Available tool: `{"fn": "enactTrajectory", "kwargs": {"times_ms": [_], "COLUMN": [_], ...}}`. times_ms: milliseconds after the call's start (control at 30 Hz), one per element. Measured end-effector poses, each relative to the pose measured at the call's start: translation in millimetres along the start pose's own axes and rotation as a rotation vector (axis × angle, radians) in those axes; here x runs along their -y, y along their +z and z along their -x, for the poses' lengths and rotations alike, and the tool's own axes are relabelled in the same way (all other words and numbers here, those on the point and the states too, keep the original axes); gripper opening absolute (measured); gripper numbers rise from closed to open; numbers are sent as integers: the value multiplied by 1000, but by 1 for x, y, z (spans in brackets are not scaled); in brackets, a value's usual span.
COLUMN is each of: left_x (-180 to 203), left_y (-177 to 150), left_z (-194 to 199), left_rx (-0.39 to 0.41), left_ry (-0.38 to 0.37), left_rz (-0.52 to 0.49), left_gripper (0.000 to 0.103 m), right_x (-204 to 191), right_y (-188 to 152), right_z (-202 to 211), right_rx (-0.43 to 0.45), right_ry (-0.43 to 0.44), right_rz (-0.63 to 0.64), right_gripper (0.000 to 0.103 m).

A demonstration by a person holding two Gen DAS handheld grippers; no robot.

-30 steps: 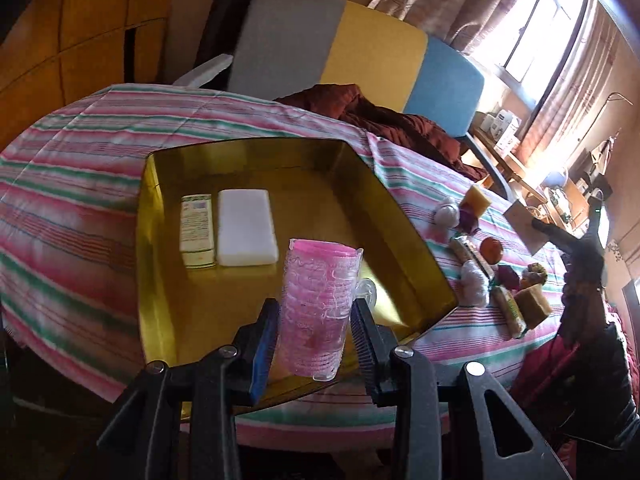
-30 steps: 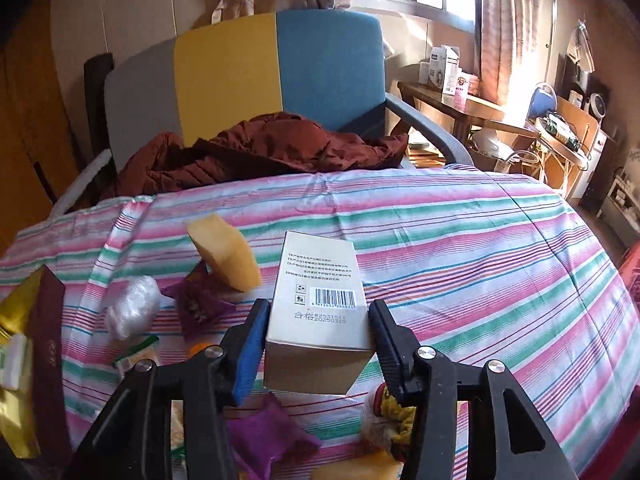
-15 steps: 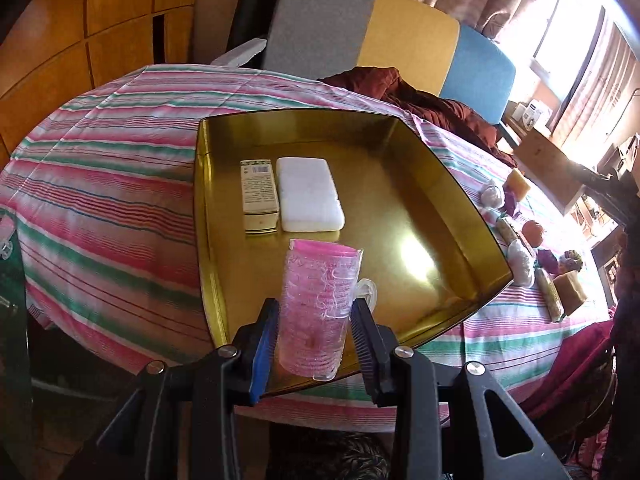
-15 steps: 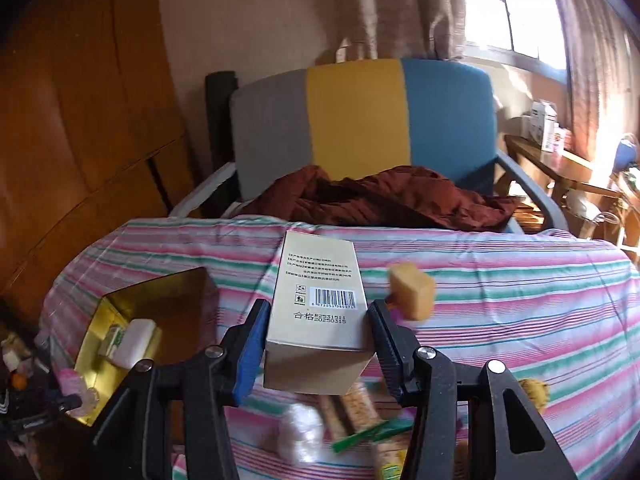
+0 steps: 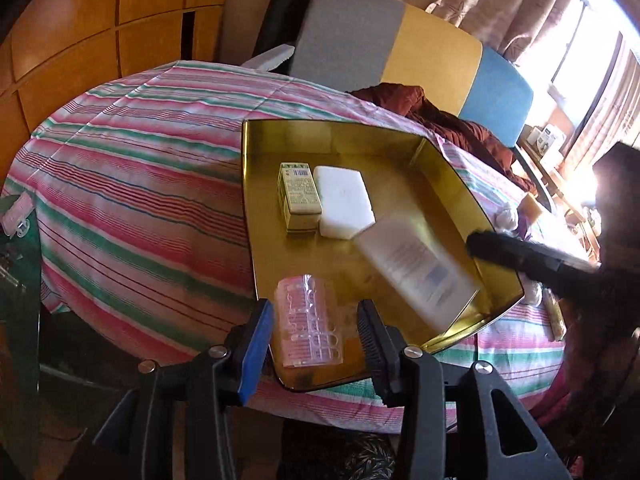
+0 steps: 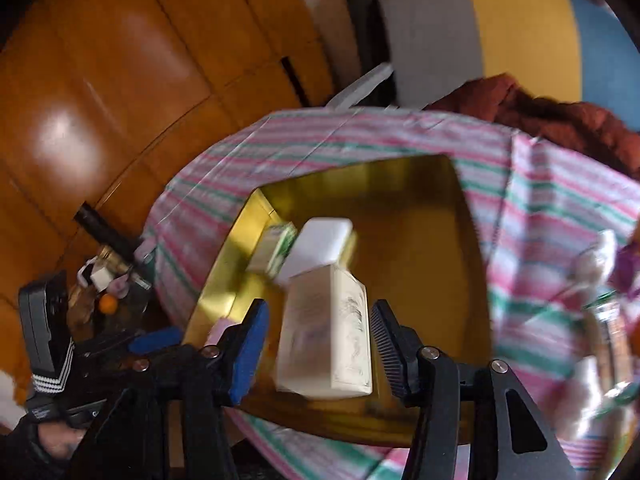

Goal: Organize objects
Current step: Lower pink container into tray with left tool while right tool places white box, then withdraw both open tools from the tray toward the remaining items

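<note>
- We note the left gripper (image 5: 316, 322) jaws just opening; pink cup stack (image 5: 309, 322) lies loose between them, on the gold tray (image 5: 404, 152).
- Right gripper (image 6: 318, 338) also just opening; cream box (image 6: 328, 340) unclamped above the tray.

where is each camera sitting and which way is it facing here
Left wrist: on the left gripper, looking down along its fingers at the gold tray and pink cup stack lying between open jaws; the right gripper's black arm enters from the right.
Right wrist: on the right gripper, looking down at the tray with the cream box loose between its jaws; a hand shows lower left.
Shared: tray, white block, green carton, striped cloth.
</note>
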State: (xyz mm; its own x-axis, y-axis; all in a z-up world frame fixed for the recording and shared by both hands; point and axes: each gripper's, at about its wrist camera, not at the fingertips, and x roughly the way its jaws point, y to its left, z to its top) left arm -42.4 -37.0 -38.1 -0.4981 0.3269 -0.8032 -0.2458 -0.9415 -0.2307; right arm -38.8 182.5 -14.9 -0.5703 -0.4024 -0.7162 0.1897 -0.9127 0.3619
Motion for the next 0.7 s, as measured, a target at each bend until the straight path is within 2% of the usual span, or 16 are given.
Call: {"fn": "enactTrajectory", "kwargs": {"times_ms": [100,200,267,367,533,700], "left_x": [2,8,16,30,48,63], "left_y": [4,9,13,18,22,21], "left_z": [4,8,11,17,23,24], "left_rx": [30,64,86,123,156,167], "left_ry": [7,37,47,66,96,134], "left_rz": [5,3,-10,-50,-90,-115], "left_gripper": [44,44,44,44,46,46], "right_x": [-12,-18,-23,-28,-31,-21], "right_y": [-9,-16,-19,-22,-22,-22], "right_z": [-14,-15,-9,4,25,44], "right_rx": [-37,-49,-29,19,114,173], "right_ry": [0,-46,-98,-154,-253,-352], "right_rz": [23,43,79,123,168,142], "right_gripper": [61,77,89,102,103,103]}}
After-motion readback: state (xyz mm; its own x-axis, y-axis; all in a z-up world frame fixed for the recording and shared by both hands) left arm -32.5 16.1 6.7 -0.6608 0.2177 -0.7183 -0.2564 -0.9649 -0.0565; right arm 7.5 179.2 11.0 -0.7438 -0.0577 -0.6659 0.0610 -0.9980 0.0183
